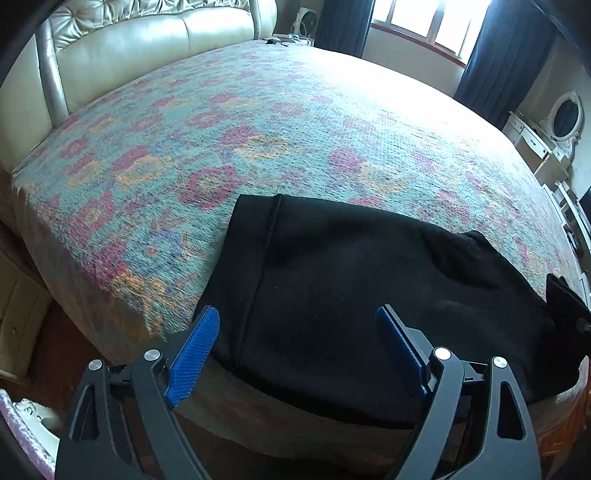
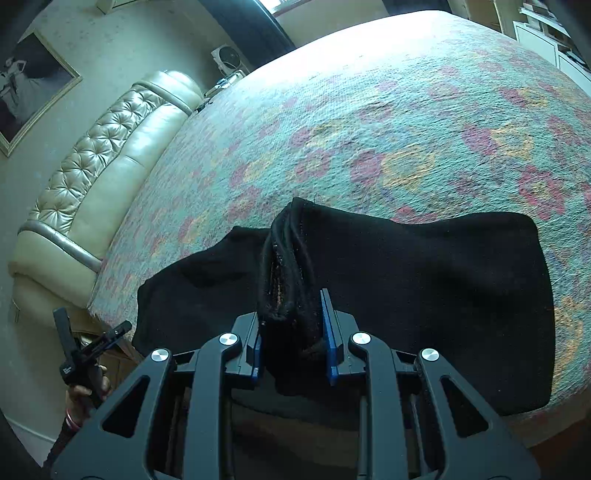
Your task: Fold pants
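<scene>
Black pants (image 1: 351, 288) lie on the bed near its front edge, partly folded, with a hem seam toward the left. My left gripper (image 1: 299, 321) is open, its blue pads apart just above the pants' near edge, holding nothing. In the right wrist view the pants (image 2: 443, 295) spread across the bedspread. My right gripper (image 2: 291, 325) is shut on a bunched, thick fold of the pants' edge, lifted a little between the blue pads. The left gripper (image 2: 88, 347) and the hand holding it show at the lower left of that view.
The bed has a floral bedspread (image 1: 258, 129) in teal, pink and orange. A cream tufted headboard (image 1: 129, 40) stands at the left. A window with dark curtains (image 1: 424, 26) and a white dresser with an oval mirror (image 1: 554, 125) are at the far side.
</scene>
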